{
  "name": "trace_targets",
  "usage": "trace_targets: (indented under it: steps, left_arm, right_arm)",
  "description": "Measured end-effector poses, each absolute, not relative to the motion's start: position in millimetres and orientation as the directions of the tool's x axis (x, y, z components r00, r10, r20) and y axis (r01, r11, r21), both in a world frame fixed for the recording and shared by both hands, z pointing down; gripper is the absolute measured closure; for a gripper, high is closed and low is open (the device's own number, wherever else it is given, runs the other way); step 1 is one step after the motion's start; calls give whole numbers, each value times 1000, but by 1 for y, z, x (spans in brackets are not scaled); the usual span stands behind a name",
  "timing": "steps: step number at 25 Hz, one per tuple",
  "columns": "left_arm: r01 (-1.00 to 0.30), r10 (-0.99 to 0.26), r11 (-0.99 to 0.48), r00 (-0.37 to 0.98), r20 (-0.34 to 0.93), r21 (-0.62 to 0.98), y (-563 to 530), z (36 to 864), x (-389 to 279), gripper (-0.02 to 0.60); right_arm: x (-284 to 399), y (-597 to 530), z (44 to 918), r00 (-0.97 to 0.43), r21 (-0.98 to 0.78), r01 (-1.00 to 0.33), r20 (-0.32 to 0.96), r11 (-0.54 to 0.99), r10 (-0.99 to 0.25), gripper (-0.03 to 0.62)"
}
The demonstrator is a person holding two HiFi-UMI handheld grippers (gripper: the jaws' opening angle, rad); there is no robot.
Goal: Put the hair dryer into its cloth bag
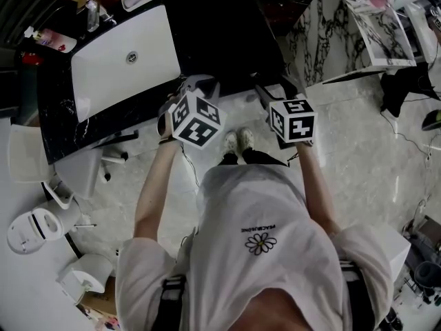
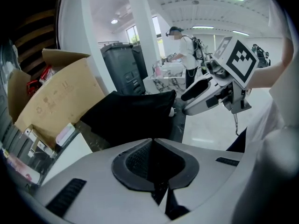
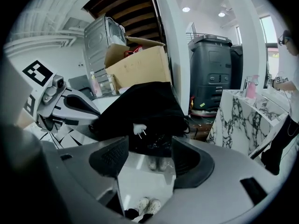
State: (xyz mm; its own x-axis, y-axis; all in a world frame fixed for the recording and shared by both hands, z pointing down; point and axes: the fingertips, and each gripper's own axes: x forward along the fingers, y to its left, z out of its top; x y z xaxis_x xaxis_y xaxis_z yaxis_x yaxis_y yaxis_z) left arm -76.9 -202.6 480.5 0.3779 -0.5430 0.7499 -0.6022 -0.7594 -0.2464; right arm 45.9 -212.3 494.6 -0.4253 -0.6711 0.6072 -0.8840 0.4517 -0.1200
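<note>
while the cloth bag (image 3: 140, 111) lies on the counter (image 1: 58, 116), left fingers (image 2: 135, 161) together, right fingers (image 3: 110, 160) apart

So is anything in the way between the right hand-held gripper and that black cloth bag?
Nothing visible does. The right hand-held gripper, jaws open and empty, points straight at the black cloth bag, with no object between them.

Only a white plug (image 3: 137, 129) shows at the black cloth bag (image 3: 149, 104); whatever it belongs to is hidden.
</note>
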Motion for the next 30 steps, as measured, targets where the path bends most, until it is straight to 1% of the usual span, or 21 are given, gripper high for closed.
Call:
trace_targets:
  steps: [5, 6, 7, 8, 9, 11, 13, 15, 16, 17, 18, 19, 20, 21, 22, 23, 24, 26, 28, 30]
  left_arm:
    - [-655, -570, -724, 392, 723, -216, -202, 477, -77, 555]
    - [-660, -574, -720, 397, 716, -212, -202, 474, -77, 526]
    - [-665, -577, -718, 405, 709, -205, -201, 470, -77, 483]
    - [-673, -580, -715, 417, 699, -192, -201, 463, -77, 453]
    - [-683, -586, -709, 433, 685, -176, -201, 454, -76, 445]
    - [-705, -614, -692, 464, 639, -153, -207, 429, -77, 443]
    - [-726, -667, -668, 486, 564, -164, -216, 395, -76, 443]
    - [-758, -736, -625, 494, 463, -186, -228, 354, -77, 448]
    - [-780, -774, -595, 490, 402, -194, -233, 333, -77, 472]
    - [-805, -810, -560, 481, 336, -197, -237, 312, -79, 525]
    - [-830, -842, -523, 468, 267, -193, -240, 292, -81, 545]
    - [-855, -868, -488, 454, 198, -177, -242, 273, -83, 552]
    - [-878, -888, -457, 441, 130, -147, -243, 255, -85, 557]
    - [-896, -902, -432, 428, 64, -102, -242, 240, -87, 558]
    - [-909, -910, -415, 415, 6, -48, -240, 228, -89, 560]
    - [-915, -915, -402, 402, -43, 4, -236, 219, -90, 561]
    - [-920, -919, -390, 385, -84, 43, -232, 213, -91, 561]
    - [-938, -935, -340, 329, -134, 65, -223, 209, -96, 563]
    - [-964, -957, -261, 252, -145, 43, -217, 215, -102, 565]
    - [-980, -973, -196, 190, -128, 36, -212, 227, -110, 565]
  right_arm:
    - [50, -208, 493, -428, -138, -886, 614, 443, -663, 345]
    - [51, -209, 488, -427, -135, -887, 606, 442, -671, 345]
    - [52, -211, 481, -426, -131, -888, 592, 440, -684, 345]
    - [53, -214, 472, -429, -130, -889, 570, 438, -701, 345]
    - [52, -218, 460, -437, -133, -887, 545, 441, -715, 345]
    - [48, -229, 429, -467, -136, -875, 486, 464, -738, 345]
    - [41, -243, 391, -490, -102, -863, 405, 495, -772, 346]
    - [34, -256, 347, -502, -43, -856, 300, 514, -811, 347]
    - [30, -262, 324, -508, -16, -854, 243, 520, -826, 349]
    - [26, -265, 303, -515, 6, -851, 188, 526, -836, 359]
    - [22, -267, 283, -525, 25, -846, 135, 532, -840, 383]
    - [17, -267, 264, -534, 39, -842, 83, 539, -841, 424]
    - [13, -266, 247, -539, 46, -840, 32, 540, -841, 450]
    - [11, -265, 233, -537, 47, -843, -13, 536, -843, 504]
    - [9, -263, 223, -529, 45, -849, -51, 527, -847, 545]
    - [9, -261, 216, -519, 42, -855, -81, 517, -851, 559]
    - [7, -258, 212, -510, 40, -860, -104, 509, -854, 570]
    - [3, -253, 214, -503, 35, -864, -127, 503, -855, 577]
    - [0, -248, 224, -501, 32, -865, -123, 501, -857, 582]
    - [-1, -242, 238, -501, 23, -865, -100, 501, -860, 582]
